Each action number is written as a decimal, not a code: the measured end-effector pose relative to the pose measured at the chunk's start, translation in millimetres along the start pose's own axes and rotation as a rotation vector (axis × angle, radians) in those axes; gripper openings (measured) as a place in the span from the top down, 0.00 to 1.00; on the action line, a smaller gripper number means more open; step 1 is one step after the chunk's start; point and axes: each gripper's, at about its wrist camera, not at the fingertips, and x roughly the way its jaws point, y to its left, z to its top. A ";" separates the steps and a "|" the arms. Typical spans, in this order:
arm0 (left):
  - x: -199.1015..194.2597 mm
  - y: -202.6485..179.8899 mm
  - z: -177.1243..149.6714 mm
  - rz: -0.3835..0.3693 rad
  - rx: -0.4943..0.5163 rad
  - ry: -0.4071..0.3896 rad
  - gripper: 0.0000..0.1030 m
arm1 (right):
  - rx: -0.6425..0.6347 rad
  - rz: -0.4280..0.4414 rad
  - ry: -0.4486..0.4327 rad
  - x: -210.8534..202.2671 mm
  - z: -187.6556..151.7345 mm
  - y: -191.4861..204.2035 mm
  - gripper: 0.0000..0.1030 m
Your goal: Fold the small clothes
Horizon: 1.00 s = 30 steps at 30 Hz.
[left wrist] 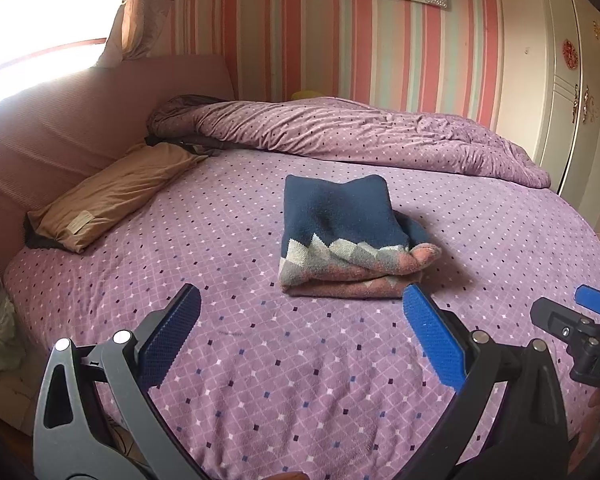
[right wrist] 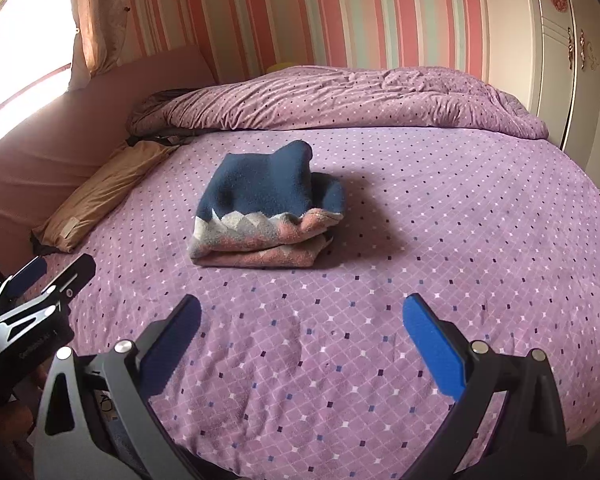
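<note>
A small knitted garment (left wrist: 342, 236), navy with a grey and pink zigzag band, lies folded in a compact stack on the purple dotted bed (left wrist: 260, 360). It also shows in the right wrist view (right wrist: 266, 208). My left gripper (left wrist: 300, 320) is open and empty, hovering above the sheet just in front of the garment, not touching it. My right gripper (right wrist: 302, 328) is open and empty, a little further back from the garment. The right gripper shows at the right edge of the left wrist view (left wrist: 580, 328); the left gripper shows at the left edge of the right wrist view (right wrist: 40, 300).
A tan pillow (left wrist: 112, 196) lies at the left by the pink headboard (left wrist: 80, 120). A rolled purple duvet (left wrist: 360, 136) runs along the far side against the striped wall. A white wardrobe (left wrist: 560, 80) stands at the right.
</note>
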 end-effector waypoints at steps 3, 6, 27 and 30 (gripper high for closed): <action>1.0 -2.2 1.7 -0.001 0.026 -0.013 0.03 | 0.002 0.001 -0.001 0.2 0.0 0.5 0.02; -0.1 -3.6 3.7 -0.001 0.036 -0.026 0.03 | 0.001 0.001 0.001 0.3 -0.2 0.3 0.02; 2.6 1.1 3.2 0.020 0.010 -0.014 0.03 | 0.000 -0.001 0.013 9.4 -2.3 3.1 0.02; 1.7 -0.3 5.0 0.022 0.018 -0.019 0.03 | -0.001 -0.001 0.011 9.1 -2.1 3.5 0.02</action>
